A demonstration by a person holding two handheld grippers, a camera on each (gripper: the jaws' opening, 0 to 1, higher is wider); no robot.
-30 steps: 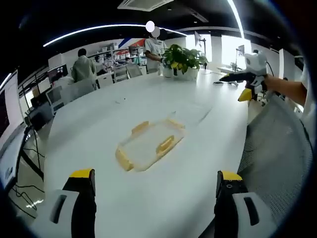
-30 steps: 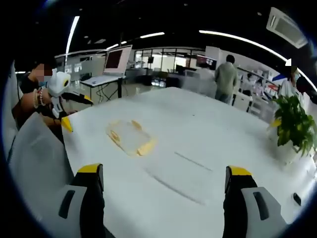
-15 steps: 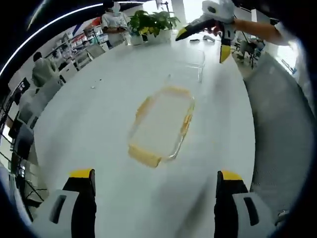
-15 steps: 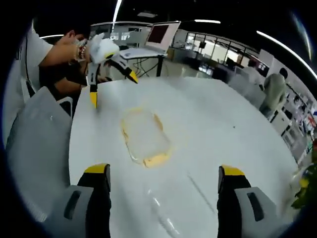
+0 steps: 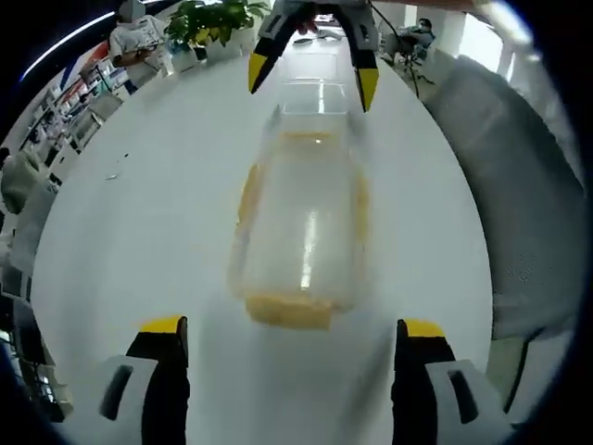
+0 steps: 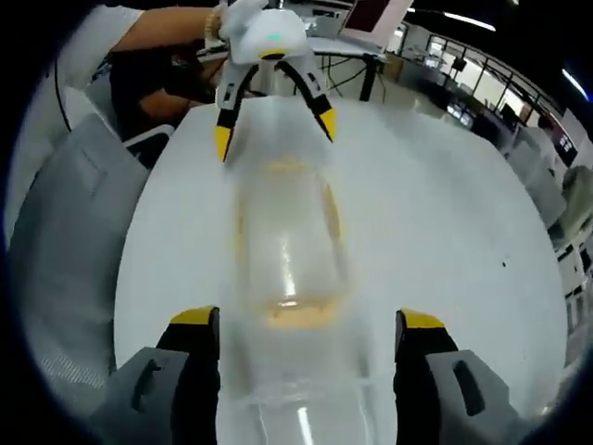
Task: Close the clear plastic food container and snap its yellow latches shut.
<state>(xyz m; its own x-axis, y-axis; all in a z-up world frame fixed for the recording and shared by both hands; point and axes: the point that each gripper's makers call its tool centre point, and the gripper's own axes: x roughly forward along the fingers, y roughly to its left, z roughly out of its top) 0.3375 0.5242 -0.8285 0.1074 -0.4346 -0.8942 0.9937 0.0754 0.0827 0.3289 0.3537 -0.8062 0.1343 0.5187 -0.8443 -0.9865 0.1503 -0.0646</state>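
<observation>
Your clear plastic food container sits on the white worktop, lying lengthwise between your two grippers, near the worktop edge where the grey mesh chair stands. In the left gripper view your left gripper hangs above the near end of the container with its yellow-tipped fingers spread wide, holding nothing; a yellow latch lies along that near end and more yellow runs down both long sides. At the far end your right gripper reaches in from the top, its fingers likewise parted, tips just above the clear lid that lies beyond the container's far end. In the right gripper view that right gripper has its fingers released and straddling the lid, which blurs across the bottom of the view; whether they touch it you cannot tell. Past it the container stretches away toward your left gripper, held in your hand. A potted plant stands toward the far side of the worktop, with a person beyond it.
</observation>
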